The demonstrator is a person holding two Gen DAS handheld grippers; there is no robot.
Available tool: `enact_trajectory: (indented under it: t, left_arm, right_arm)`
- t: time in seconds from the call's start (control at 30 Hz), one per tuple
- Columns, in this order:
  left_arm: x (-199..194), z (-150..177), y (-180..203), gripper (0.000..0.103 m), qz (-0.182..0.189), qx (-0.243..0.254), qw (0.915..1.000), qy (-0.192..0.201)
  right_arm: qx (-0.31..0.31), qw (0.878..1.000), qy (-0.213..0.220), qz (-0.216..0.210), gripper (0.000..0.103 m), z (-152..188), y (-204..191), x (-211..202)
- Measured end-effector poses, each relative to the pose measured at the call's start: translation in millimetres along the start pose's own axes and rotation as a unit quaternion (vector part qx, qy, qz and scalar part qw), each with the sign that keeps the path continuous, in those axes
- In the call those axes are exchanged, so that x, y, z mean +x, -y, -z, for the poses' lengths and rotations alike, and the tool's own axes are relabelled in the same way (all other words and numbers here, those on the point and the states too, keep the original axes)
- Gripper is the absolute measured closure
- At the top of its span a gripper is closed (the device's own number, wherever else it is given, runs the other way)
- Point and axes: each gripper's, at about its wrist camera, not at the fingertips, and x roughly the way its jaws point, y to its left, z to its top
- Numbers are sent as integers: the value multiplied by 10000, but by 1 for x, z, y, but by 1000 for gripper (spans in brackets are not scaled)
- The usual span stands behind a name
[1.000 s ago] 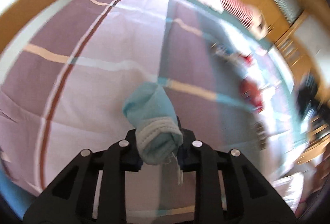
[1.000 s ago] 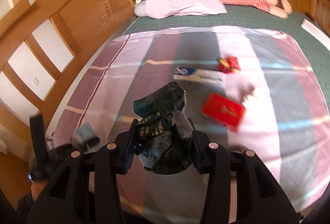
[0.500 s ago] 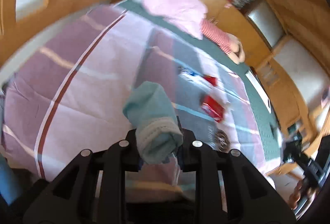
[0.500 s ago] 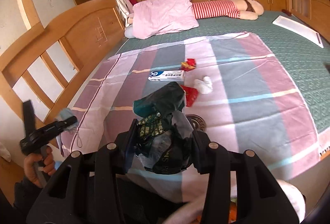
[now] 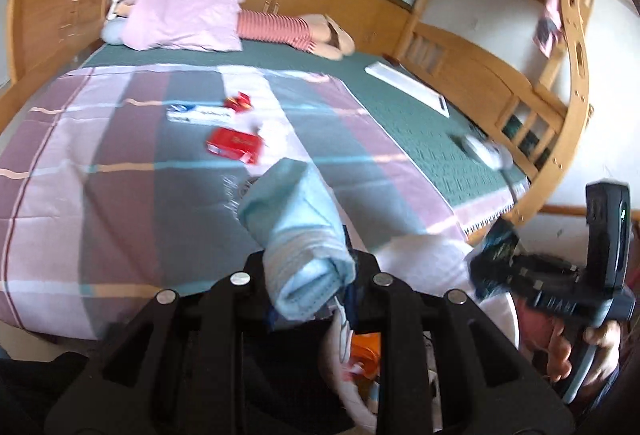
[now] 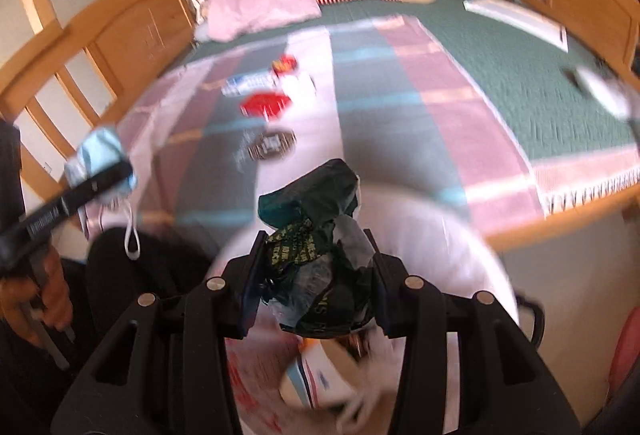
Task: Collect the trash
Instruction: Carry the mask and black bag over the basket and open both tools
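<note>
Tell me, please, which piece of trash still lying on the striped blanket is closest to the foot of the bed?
The round dark wrapper; the red packet, the white-and-blue box and the small red wrappers all lie farther up, toward the pillow.

Both cameras sat just behind their own hand-held gripper fingers, close up, at the foot of the bed, looking down and forward toward the pink pillow. They shared the striped blanket and red packet; each caught the other gripper at its edge.
</note>
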Motion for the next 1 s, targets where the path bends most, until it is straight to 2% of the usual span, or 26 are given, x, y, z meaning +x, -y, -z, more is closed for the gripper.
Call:
enact_trajectory:
  t: [0.1, 0.17, 0.23, 0.3, 0.37, 0.47, 0.53, 0.6, 0.67, 0.7, 0.73, 0.77, 0.83, 0.87, 0.93, 1.0]
  left_arm:
    - [9, 8, 15, 78, 107, 98, 9997, -196]
    - [15, 12, 26, 78, 133, 192, 9993, -284]
    - [18, 17, 36, 78, 180, 285, 9987, -382]
    - [22, 21, 41, 78, 220, 358, 9981, -457]
    - [27, 26, 50, 78, 281, 457, 9971, -547]
    - [37, 36, 67, 78, 522, 772, 9928, -752]
    - [44, 48, 86, 76, 816, 1180, 9845, -1011]
    - [50, 58, 100, 69, 1047, 1499, 9759, -1193]
    - [52, 68, 111, 52, 1180, 1755, 9685, -1315]
    - [52, 71, 115, 46, 1206, 1851, 9661, -1333]
    - [51, 72, 116, 35, 1191, 1905, 9658, -1295]
    - [50, 71, 117, 27, 1171, 1908, 9668, -1228]
    - [46, 66, 113, 20, 1173, 1812, 9703, -1094]
    - [43, 62, 106, 13, 1146, 1667, 9746, -963]
    - [41, 54, 97, 9, 1081, 1421, 9811, -753]
    - [37, 45, 82, 6, 975, 1076, 9882, -481]
  right_arm:
    - [194, 9992, -360, 35, 57, 27, 15, 11]
    - [314, 9980, -555, 5, 51, 39, 22, 15]
    - [436, 9972, -606, -103, 41, 42, 29, 11]
    - [601, 9977, -304, -21, 37, 39, 39, -5]
    - [981, 9947, 318, 58, 37, 31, 55, -32]
    - [1529, 9811, 1187, -77, 35, 25, 78, -69]
    - [1708, 9698, 1739, -2, 24, 23, 84, -89]
    - [1771, 9596, 2186, 92, 19, 24, 87, -103]
    - [1728, 9531, 2473, 255, 14, 23, 84, -109]
    - [1663, 9516, 2552, 400, 11, 23, 80, -111]
    - [1551, 9500, 2639, 611, 7, 23, 75, -112]
    - [1436, 9473, 2740, 830, 5, 24, 71, -114]
    - [1172, 9384, 2974, 1310, 4, 24, 60, -116]
    - [1066, 9352, 3049, 1451, 4, 24, 55, -114]
    - [926, 9294, 3189, 1607, 4, 24, 50, -112]
    - [903, 9290, 3237, 1550, 4, 20, 50, -108]
